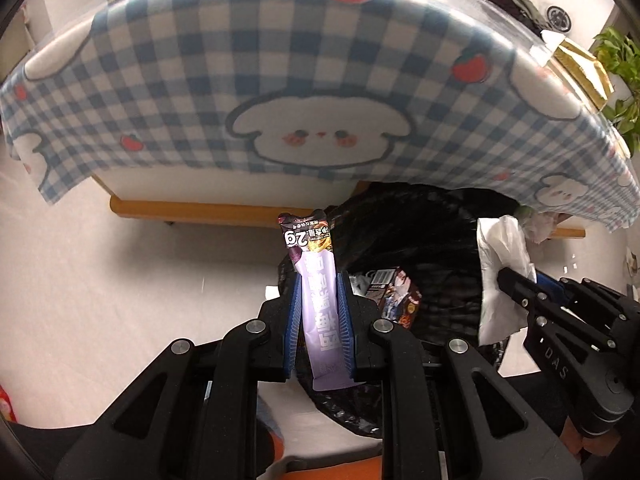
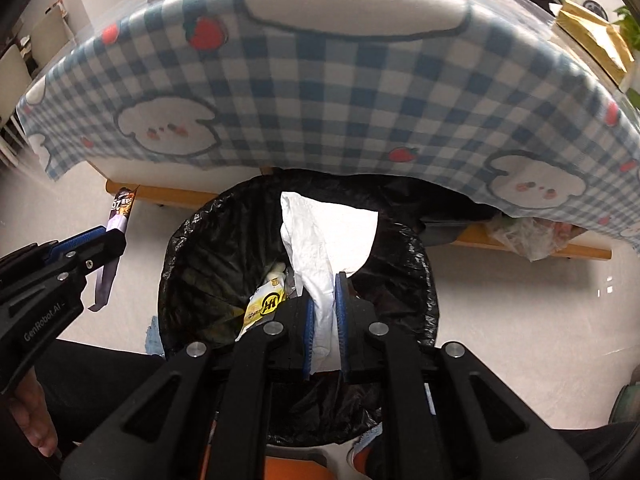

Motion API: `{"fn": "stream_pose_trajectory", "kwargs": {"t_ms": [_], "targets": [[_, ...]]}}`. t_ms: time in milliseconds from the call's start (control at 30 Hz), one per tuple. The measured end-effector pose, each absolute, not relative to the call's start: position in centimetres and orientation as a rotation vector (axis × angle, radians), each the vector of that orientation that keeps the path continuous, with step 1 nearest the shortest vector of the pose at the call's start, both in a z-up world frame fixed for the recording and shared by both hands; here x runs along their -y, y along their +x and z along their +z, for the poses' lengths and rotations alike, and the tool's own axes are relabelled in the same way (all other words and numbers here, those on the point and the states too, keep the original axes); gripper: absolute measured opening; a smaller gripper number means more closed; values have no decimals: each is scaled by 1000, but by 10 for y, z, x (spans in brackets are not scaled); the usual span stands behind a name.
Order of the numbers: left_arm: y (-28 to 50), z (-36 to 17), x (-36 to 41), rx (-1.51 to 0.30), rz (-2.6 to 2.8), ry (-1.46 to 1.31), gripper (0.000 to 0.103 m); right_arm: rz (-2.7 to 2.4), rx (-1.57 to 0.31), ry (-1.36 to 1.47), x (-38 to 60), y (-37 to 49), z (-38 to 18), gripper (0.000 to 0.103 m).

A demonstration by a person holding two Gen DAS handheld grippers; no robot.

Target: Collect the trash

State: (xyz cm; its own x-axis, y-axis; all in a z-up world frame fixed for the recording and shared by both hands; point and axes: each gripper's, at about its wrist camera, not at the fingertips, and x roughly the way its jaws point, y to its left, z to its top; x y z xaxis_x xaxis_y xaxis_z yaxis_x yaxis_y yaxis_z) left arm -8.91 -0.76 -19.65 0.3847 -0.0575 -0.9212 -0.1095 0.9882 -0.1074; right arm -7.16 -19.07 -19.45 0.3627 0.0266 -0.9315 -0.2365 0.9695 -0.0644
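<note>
Left gripper [image 1: 319, 280] pinches a purple snack wrapper [image 1: 318, 304], bin's 9 o'clock rim. Right gripper [image 2: 325, 280] clamps a white tissue [image 2: 320, 240] above the black-lined trash bin [image 2: 192, 248], table's 6 o'clock edge.

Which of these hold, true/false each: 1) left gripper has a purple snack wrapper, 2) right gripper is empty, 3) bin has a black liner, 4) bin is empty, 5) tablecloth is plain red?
1) True. The left gripper is shut on the purple snack wrapper, which stands up between its blue pads.
2) False. The right gripper has a white crumpled tissue between its pads, above the bin.
3) True. The trash bin is lined with a black bag.
4) False. A yellow-and-white wrapper already lies inside it.
5) False. The tablecloth is a blue-and-white check with white cartoon animals and red strawberries.
</note>
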Motion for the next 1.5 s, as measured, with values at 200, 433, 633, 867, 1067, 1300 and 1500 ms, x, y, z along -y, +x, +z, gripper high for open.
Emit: {"fn": "stream_pose_trajectory", "kwargs": {"t_ms": [200,433,633,867,1067,1300,1500], "targets": [[-88,-199,-2,-1178,55,-165,17,190,-1183,-209,185,-70,-199,55],[-85,-204,4,-1182,46,-147,17,170,-1125,-189,194,-71,-188,91],[-78,-213,22,-1193,34,-128,17,114,-1098,-154,221,-68,-182,95],[-71,-215,53,-1192,-12,-123,17,44,-1104,-122,257,-68,-182,95],[-68,-215,76,-1183,-47,-105,18,-3,-1092,-120,279,-70,-177,95],[-64,-214,91,-1161,-62,-91,22,-10,-1079,-133,286,-71,-171,95],[-63,-212,86,-1141,-38,-76,48,-17,-1083,-134,289,-68,-172,95]]}}
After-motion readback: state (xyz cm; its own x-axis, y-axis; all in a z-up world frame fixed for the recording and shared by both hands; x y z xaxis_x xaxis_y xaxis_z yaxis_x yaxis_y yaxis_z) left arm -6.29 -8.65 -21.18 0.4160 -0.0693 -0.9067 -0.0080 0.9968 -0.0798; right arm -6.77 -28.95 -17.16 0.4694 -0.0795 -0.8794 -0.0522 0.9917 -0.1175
